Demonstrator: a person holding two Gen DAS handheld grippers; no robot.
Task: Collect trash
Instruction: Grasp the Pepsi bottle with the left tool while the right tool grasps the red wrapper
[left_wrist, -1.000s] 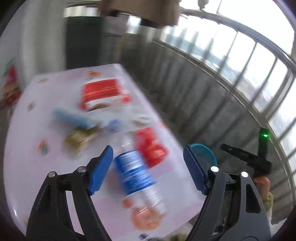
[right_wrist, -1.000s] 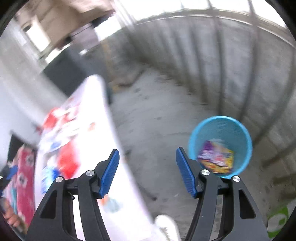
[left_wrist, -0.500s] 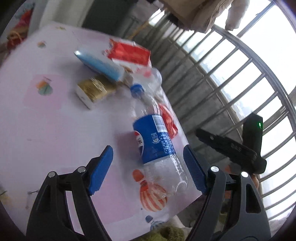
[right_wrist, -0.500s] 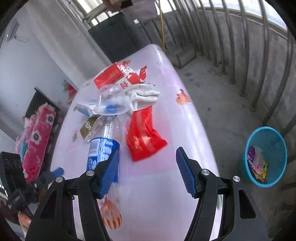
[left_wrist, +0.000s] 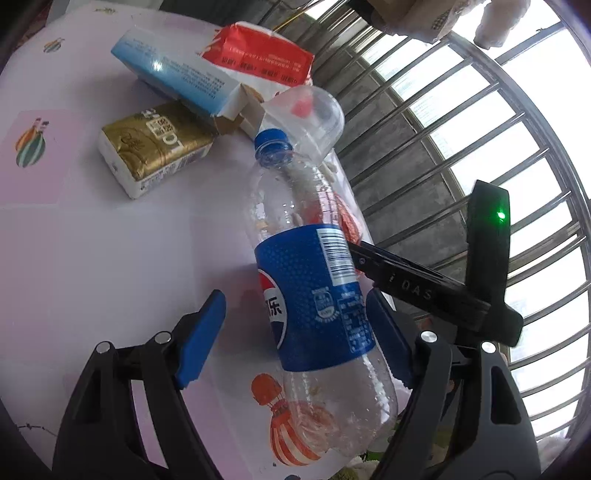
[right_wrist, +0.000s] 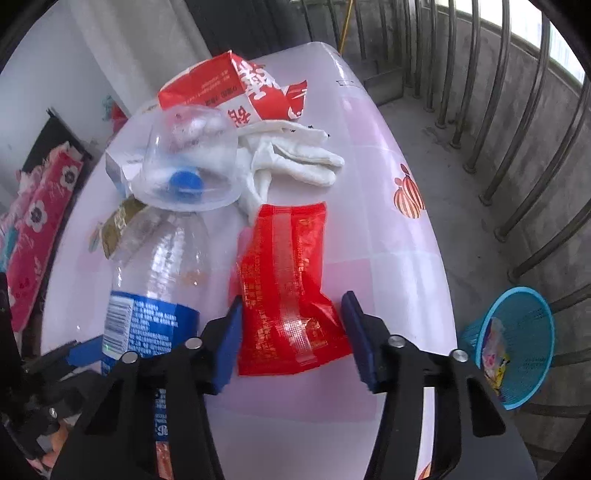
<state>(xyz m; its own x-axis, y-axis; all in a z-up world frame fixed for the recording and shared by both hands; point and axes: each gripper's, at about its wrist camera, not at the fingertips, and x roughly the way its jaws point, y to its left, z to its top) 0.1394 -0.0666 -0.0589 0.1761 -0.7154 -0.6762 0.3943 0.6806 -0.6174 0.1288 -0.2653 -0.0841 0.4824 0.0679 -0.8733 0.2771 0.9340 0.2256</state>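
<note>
An empty Pepsi bottle (left_wrist: 314, 291) with a blue cap lies on the pink table (left_wrist: 110, 240); it also shows in the right wrist view (right_wrist: 155, 280). My left gripper (left_wrist: 295, 332) is open with its jaws either side of the bottle's label. My right gripper (right_wrist: 291, 339) is open around the near end of a red snack wrapper (right_wrist: 288, 288). A blue mesh trash basket (right_wrist: 517, 343) with a wrapper inside stands on the floor to the right.
Also on the table are a gold pack (left_wrist: 155, 151), a light blue carton (left_wrist: 181, 77), a red carton (right_wrist: 236, 88), a clear plastic cup (right_wrist: 188, 166) and a white cloth (right_wrist: 295, 155). Metal railing (right_wrist: 517, 129) runs along the right.
Both grippers swung from the floor and basket back over the table and came down close. The left now straddles the bottle, the right straddles the red wrapper.
</note>
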